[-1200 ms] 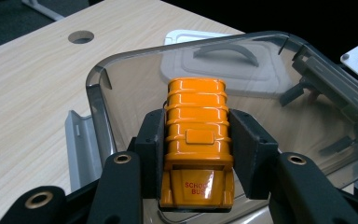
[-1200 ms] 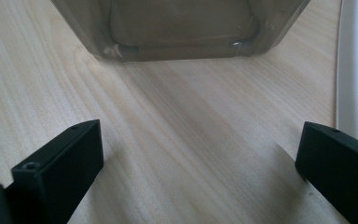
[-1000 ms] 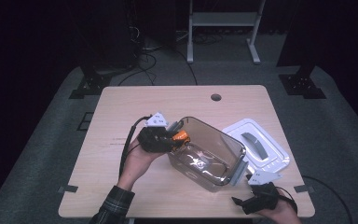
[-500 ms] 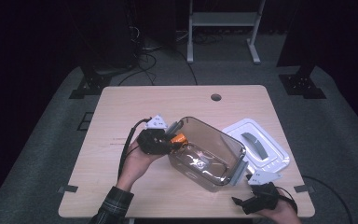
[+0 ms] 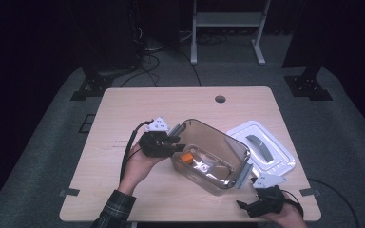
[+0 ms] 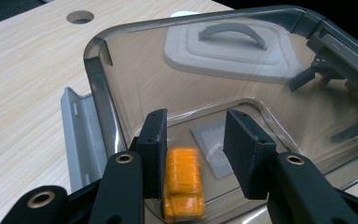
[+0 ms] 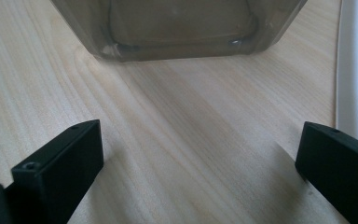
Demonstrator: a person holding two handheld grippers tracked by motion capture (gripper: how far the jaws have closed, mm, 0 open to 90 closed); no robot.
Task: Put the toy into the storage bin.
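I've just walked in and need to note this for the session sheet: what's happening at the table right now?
A person works at a wooden table with a tool in each hand. The left tool reaches into a clear smoky plastic box, and a small orange toy car sits between its jaws against the left one; whether it is gripped is unclear. The box's white lid lies beside it on the table. The right tool rests open near the table's front edge, holding nothing.

Toy car [image 5: 186, 158] in the tub [image 5: 240, 151]; lid [image 5: 261, 149] (on table [image 5: 123, 109]) right.
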